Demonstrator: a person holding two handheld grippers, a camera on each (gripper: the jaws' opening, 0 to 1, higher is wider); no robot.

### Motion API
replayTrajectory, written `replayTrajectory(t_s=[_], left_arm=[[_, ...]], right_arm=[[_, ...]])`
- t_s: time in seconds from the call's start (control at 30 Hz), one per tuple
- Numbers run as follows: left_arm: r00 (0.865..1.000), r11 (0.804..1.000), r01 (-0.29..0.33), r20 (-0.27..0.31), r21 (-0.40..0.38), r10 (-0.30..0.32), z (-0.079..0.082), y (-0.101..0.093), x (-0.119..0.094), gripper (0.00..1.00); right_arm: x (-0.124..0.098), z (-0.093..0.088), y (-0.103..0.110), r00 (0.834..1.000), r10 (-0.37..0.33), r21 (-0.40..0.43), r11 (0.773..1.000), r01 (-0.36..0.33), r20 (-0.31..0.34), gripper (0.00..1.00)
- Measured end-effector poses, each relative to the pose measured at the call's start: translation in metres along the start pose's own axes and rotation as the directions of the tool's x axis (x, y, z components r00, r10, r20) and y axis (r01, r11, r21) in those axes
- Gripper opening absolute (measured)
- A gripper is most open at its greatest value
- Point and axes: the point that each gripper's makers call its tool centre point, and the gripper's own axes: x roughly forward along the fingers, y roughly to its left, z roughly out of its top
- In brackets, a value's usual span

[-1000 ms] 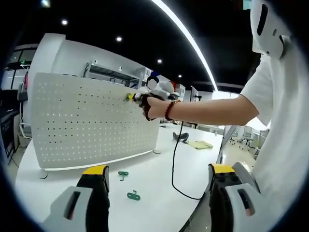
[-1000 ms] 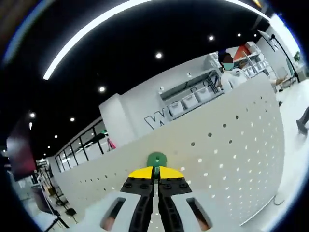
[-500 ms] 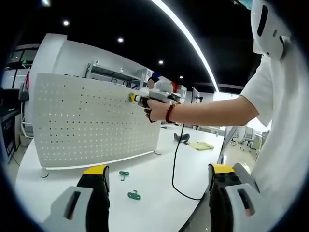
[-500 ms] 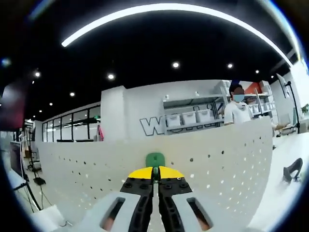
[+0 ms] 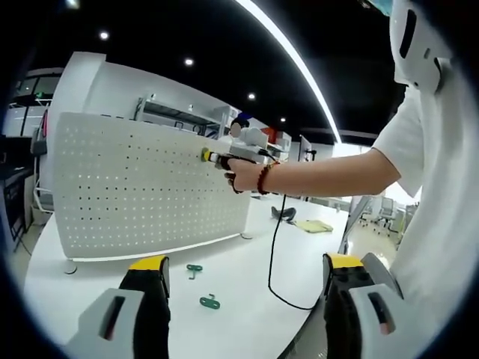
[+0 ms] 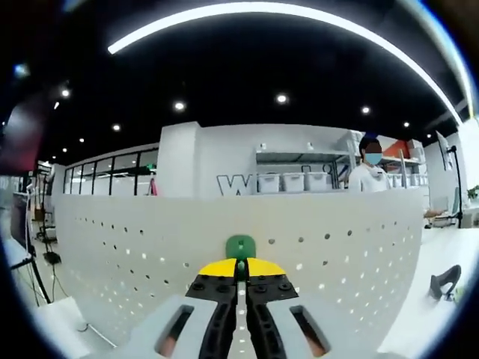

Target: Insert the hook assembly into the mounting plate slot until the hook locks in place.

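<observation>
Green plastic hook assembly (image 6: 240,246) sits pinched between the pressed-together yellow-tipped jaws of the right gripper (image 6: 240,266), lower centre of the right gripper view, right up against the white perforated metal mounting plate (image 6: 135,247). In the left gripper view that plate (image 5: 142,187) stands upright on the white table (image 5: 247,277), centre left. Two more small green hooks (image 5: 209,302) lie on the table, lower centre. Left gripper (image 5: 243,288) jaws spread wide, holding nothing. Person's hand (image 5: 243,173) holds the right gripper at the plate's upper right.
</observation>
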Motion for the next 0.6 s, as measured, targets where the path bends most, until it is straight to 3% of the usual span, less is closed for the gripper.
replayTrajectory(t_s=[0.13, 0.6], left_arm=[[1.0, 1.0, 0.003, 0.002, -0.001, -0.003, 0.0001, -0.0011, 0.0009, 0.86], [1.0, 1.0, 0.015, 0.005, 0.009, -0.015, 0.002, -0.0033, 0.0016, 0.86]], right_arm=[[0.0021, 0.001, -0.0007, 1.0, 0.0, -0.029, 1.0, 0.0, -0.01, 0.01], [-0.0054, 0.0, 0.0033, 0.999, 0.041, 0.01, 0.999, -0.041, -0.032, 0.07]])
